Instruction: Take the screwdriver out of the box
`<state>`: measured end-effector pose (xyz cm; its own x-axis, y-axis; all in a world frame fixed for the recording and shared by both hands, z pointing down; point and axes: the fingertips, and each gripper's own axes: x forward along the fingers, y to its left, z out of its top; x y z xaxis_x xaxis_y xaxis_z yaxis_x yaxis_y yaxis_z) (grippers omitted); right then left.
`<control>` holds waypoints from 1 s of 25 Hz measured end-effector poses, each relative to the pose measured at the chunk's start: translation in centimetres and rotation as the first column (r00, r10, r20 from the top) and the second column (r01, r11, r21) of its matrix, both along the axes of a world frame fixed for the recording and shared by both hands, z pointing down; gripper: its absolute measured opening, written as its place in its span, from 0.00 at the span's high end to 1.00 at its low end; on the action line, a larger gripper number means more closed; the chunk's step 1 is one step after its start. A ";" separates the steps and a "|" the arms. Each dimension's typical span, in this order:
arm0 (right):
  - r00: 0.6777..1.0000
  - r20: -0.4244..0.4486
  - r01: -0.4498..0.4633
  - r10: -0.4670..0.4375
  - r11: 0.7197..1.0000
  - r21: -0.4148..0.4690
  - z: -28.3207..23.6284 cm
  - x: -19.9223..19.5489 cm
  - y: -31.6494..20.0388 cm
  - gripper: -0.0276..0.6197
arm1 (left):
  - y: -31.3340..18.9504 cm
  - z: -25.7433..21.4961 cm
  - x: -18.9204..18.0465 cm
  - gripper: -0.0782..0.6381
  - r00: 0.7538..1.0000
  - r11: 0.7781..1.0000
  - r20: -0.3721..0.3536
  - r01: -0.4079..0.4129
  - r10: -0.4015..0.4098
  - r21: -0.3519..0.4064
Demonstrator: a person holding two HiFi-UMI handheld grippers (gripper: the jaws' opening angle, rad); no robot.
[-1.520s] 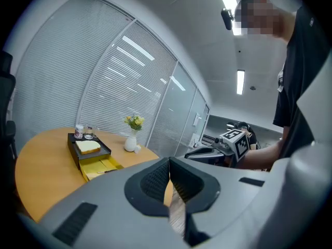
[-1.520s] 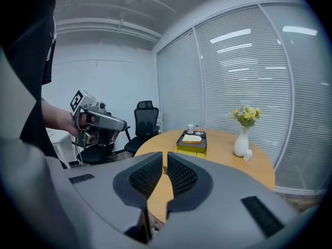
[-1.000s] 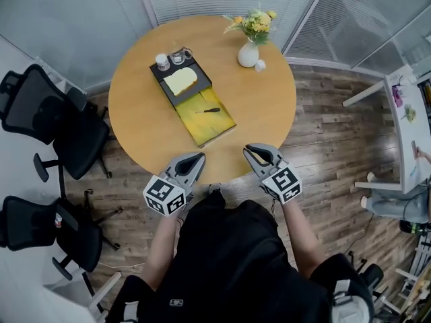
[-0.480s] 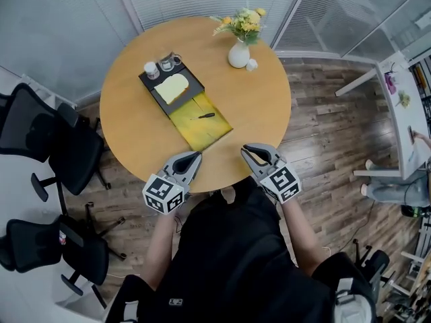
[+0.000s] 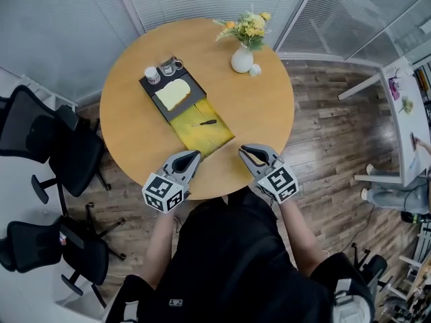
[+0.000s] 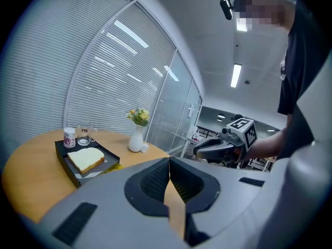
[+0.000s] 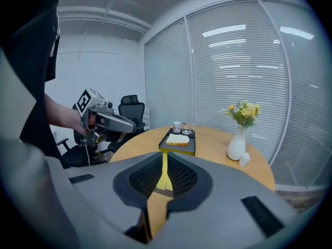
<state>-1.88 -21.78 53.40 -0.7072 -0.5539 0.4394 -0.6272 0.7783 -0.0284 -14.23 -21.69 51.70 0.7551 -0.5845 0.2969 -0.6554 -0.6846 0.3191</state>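
The black-handled screwdriver (image 5: 207, 122) lies in the shallow yellow box (image 5: 205, 140) on the round wooden table (image 5: 262, 113). The box sits against a black tray (image 5: 195, 89) that holds a slice of bread (image 5: 172, 93). My left gripper (image 5: 194, 155) hovers over the table's near edge, just short of the box's near left corner, its jaws shut and empty. My right gripper (image 5: 242, 151) hovers to the right of the box, jaws together with nothing between them. The left gripper view shows its pads (image 6: 155, 180) pressed together, and so does the right gripper view (image 7: 179, 175).
A white vase of flowers (image 5: 242, 58) stands at the table's far right side. A small jar and a glass (image 5: 166, 66) stand at the tray's far end. Black office chairs (image 5: 47, 140) stand left of the table. Glass walls with blinds run behind it.
Both grippers have edged forward over the table's near edge toward the yellow box. Their jaws stay together. Screwdriver, box and tray have not moved on the table.
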 end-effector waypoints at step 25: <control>0.998 0.042 0.059 -0.055 0.993 -0.098 3.6 0.3 -5.7 0.92 | -7.7 7.6 2.9 0.75 0.966 0.994 0.246 -0.058 0.080 -0.096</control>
